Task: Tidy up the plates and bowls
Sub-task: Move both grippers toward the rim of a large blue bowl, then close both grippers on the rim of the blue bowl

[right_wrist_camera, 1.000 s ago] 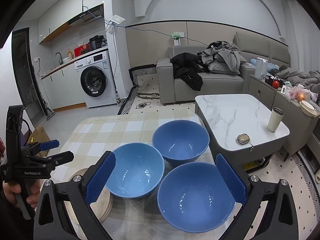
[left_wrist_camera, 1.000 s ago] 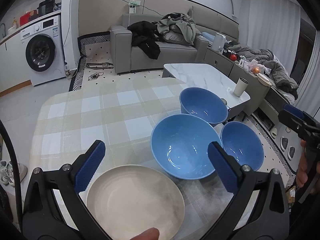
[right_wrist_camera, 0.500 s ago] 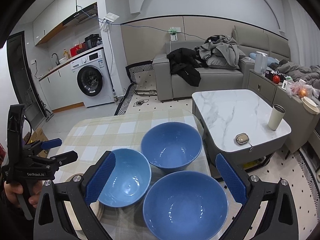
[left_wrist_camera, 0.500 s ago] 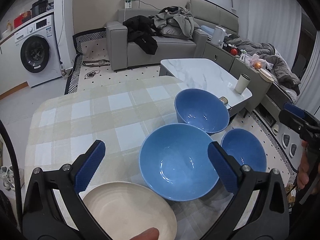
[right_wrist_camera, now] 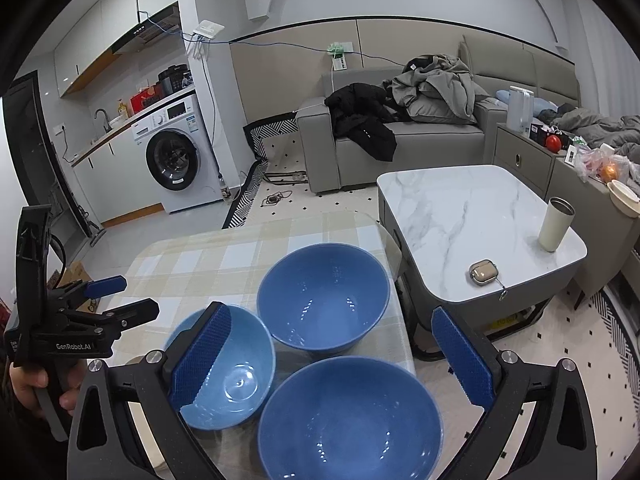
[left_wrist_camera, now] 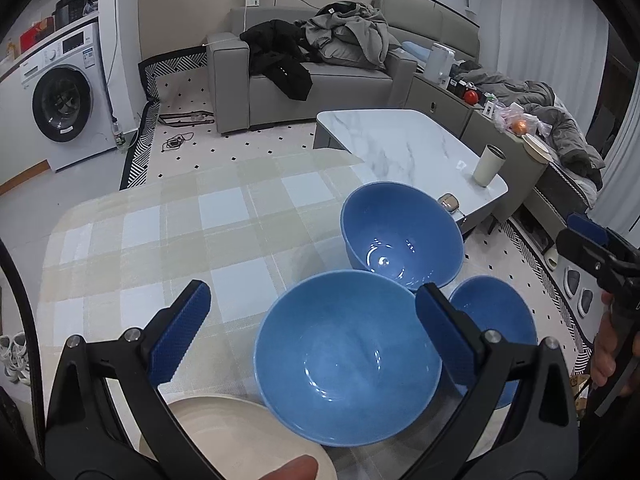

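Three blue bowls stand close together on the checked tablecloth (left_wrist_camera: 160, 240). In the left wrist view my left gripper (left_wrist_camera: 312, 296) is open above the nearest bowl (left_wrist_camera: 348, 356), with a second bowl (left_wrist_camera: 400, 236) beyond it and a third bowl (left_wrist_camera: 496, 312) to the right. A cream plate (left_wrist_camera: 224, 432) lies low at the left, partly hidden by the gripper frame. In the right wrist view my right gripper (right_wrist_camera: 330, 316) is open over the bowls: a big bowl (right_wrist_camera: 350, 416) nearest, another bowl (right_wrist_camera: 323, 296) behind it, and a lighter bowl (right_wrist_camera: 236, 372) behind the left finger.
The bowls sit near the table's right edge. Beyond that edge stands a marble coffee table (right_wrist_camera: 460, 216) with a cup (right_wrist_camera: 556, 224) and a small case (right_wrist_camera: 484, 272). A grey sofa (right_wrist_camera: 400, 140) and a washing machine (right_wrist_camera: 176, 156) stand further back.
Both grippers have shifted toward the bowls. The cream plate has slid to the bottom of the left view, and the nearest bowl looms larger in the right view. Both stay open.
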Demonstrator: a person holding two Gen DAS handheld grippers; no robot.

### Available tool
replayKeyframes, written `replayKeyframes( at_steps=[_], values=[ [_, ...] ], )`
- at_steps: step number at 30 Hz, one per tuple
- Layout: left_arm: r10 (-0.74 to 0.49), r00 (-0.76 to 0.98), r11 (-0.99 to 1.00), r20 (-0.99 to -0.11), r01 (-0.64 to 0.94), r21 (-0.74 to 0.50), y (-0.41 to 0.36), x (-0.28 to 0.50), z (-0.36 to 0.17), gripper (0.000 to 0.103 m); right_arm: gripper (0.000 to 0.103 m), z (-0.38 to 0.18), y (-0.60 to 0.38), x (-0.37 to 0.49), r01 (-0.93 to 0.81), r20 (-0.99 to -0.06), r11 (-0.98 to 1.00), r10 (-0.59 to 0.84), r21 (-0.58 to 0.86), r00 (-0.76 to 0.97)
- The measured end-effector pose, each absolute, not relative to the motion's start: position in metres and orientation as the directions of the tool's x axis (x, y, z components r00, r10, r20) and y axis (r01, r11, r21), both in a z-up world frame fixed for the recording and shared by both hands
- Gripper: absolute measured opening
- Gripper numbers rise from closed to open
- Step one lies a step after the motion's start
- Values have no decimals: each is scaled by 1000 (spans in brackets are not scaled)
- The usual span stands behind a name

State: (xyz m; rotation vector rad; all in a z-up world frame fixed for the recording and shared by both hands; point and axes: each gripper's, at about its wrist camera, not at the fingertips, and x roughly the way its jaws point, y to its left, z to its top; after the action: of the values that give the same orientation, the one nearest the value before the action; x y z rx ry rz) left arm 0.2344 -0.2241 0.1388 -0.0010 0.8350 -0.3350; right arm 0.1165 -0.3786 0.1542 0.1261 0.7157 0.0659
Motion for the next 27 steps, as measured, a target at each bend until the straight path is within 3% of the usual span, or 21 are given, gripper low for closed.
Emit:
replayKeyframes(
  at_steps=[22, 27],
  values=[
    [-329, 540, 929, -774, 331, -165, -256, 329, 94, 102, 102, 120, -402, 183, 23, -709, 992, 74, 127, 701],
    [-329, 514, 924, -792, 349, -157, -266, 346, 82, 88, 98, 107, -406, 195, 33, -732, 992, 70, 125, 678]
  ],
)
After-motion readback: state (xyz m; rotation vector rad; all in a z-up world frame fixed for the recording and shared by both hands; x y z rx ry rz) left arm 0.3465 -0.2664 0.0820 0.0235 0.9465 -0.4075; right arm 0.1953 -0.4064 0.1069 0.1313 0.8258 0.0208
